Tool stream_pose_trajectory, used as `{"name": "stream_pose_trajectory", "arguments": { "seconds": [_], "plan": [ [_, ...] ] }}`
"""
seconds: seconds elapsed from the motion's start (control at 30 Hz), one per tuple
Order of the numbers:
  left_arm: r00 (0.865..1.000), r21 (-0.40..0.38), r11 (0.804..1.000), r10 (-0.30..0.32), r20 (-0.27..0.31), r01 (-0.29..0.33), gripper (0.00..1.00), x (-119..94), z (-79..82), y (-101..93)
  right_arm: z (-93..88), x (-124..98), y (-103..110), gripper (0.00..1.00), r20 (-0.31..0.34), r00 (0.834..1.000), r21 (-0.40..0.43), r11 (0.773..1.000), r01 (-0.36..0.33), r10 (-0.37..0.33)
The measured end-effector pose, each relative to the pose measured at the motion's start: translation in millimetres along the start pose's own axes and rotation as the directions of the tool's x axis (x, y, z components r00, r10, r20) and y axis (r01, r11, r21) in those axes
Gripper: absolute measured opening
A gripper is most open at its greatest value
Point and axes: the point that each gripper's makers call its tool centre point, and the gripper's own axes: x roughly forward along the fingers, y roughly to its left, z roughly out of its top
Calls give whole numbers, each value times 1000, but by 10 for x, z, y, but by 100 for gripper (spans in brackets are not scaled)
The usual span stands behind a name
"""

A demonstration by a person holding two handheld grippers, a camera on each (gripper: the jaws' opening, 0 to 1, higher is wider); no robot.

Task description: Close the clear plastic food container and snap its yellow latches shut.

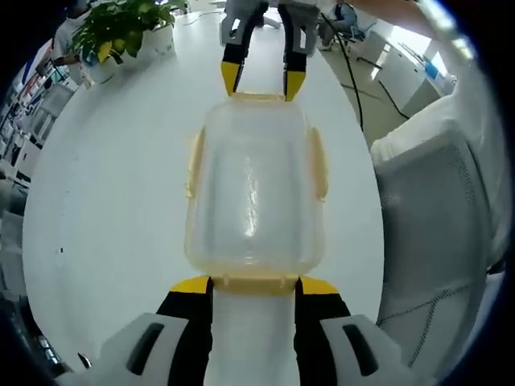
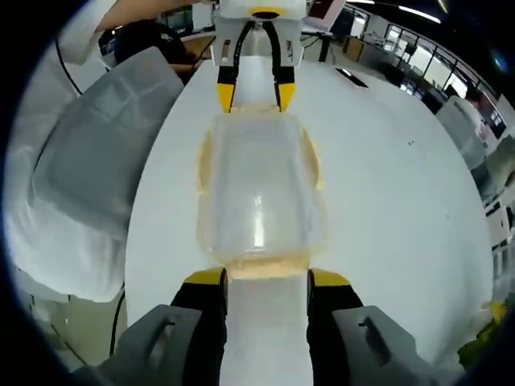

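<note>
The clear plastic container (image 1: 253, 193) lies on the white table (image 1: 121, 177) with its lid on and a yellow latch on each side. My left gripper (image 1: 254, 283) is open at the near end, its yellow tips flanking the end latch (image 1: 254, 281). The right gripper (image 1: 262, 80) stands at the far end, tips against the far latch (image 1: 257, 98). In the right gripper view the container (image 2: 259, 185) runs away from my open right gripper (image 2: 267, 277), whose tips flank the near latch (image 2: 267, 265). The left gripper (image 2: 251, 95) is at the far end. Whether the side latches (image 1: 319, 165) are snapped, I cannot tell.
A grey mesh chair back (image 1: 434, 209) stands close to the table's edge (image 2: 96, 153). A potted plant (image 1: 121, 28) sits at the far left of the table. A black cable (image 1: 354, 72) trails on the floor past the edge. Desks and shelves line the room.
</note>
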Motion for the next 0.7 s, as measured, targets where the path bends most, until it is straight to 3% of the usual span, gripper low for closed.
{"name": "stream_pose_trajectory", "arguments": {
  "seconds": [0.03, 0.07, 0.17, 0.2, 0.23, 0.33, 0.37, 0.47, 0.57, 0.7],
  "plan": [
    [1000, 6, 1000, 2, -10, -2, 33, 7, -9, 5, -53, 44, 45, 0, -21, 1000, -36, 999, -23, 23],
    [1000, 18, 1000, 0, -17, 1, 33, 17, -17, 3, -45, 93, 34, 4, -10, 1000, -71, 997, -26, 25],
    [998, 72, 997, 26, -55, -22, 24, 15, -94, 53, -197, 129, 4, 35, -54, 999, 42, 999, 3, 0],
    [997, 80, 996, 33, -77, -26, 22, 16, -156, 54, -226, 133, -14, 41, -47, 999, 63, 998, 4, -1],
    [996, 68, 997, 29, -81, -24, 26, 22, -185, 49, -257, 137, -18, 43, -47, 999, 69, 998, 5, -2],
    [993, -64, 998, 11, -116, -18, 42, 20, -354, 47, -360, 94, -44, 35, -61, 998, 94, 995, 15, -9],
    [993, -64, 998, 13, -119, -21, 44, 21, -384, 56, -383, 89, -41, 30, -63, 998, 99, 995, 17, -10],
    [994, -72, 997, 18, -112, -27, 43, 7, -464, 68, -425, 31, -75, 29, -51, 998, 153, 988, 30, -23],
    [999, -220, 976, -18, -46, 7, 45, -39, -430, -6, -460, -26, -100, 34, -43, 998, 220, 975, 43, -34],
    [1000, -262, 965, -1, -16, -3, 46, -138, -423, 15, -466, -90, -127, 34, -37, 998, 247, 967, 57, -50]
  ]
}}
